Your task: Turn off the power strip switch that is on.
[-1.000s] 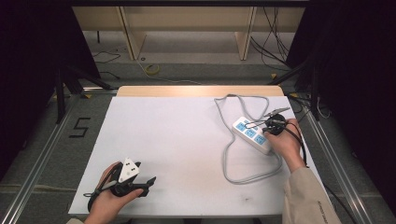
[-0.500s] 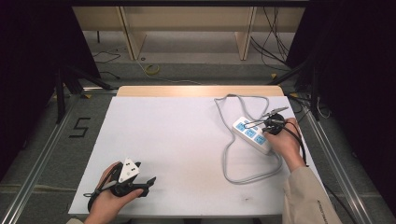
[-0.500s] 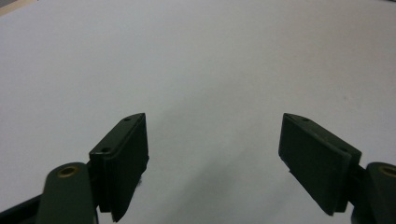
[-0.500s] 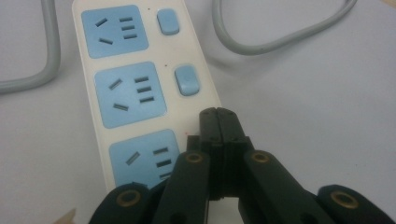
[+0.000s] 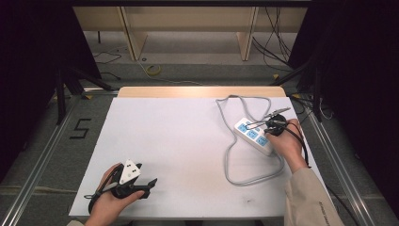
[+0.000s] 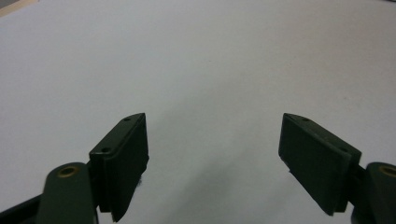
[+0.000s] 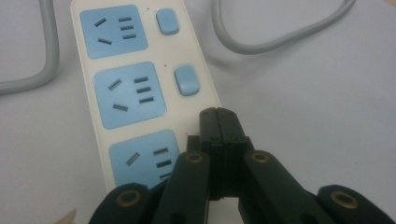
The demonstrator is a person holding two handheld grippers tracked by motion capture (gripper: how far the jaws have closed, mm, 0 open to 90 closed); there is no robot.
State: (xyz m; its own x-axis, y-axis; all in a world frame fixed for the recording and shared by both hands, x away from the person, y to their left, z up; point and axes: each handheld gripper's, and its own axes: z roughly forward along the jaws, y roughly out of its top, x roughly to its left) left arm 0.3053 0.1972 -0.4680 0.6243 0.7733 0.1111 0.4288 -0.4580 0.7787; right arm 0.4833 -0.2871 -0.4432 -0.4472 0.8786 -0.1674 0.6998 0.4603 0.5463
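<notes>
Right claw point(image 7: 218, 116) is pinched fully closed with nothing in it, tips down on the near switch end of the white power strip point(image 5: 254, 135) at the bench's point(image 5: 188, 141) right side — left claw point(image 6: 215, 158) gapes wide and empty over bare bench, well apart.

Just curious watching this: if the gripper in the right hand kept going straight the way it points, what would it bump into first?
Probably the power strip: the shut right gripper points down at its near switch edge.
</notes>
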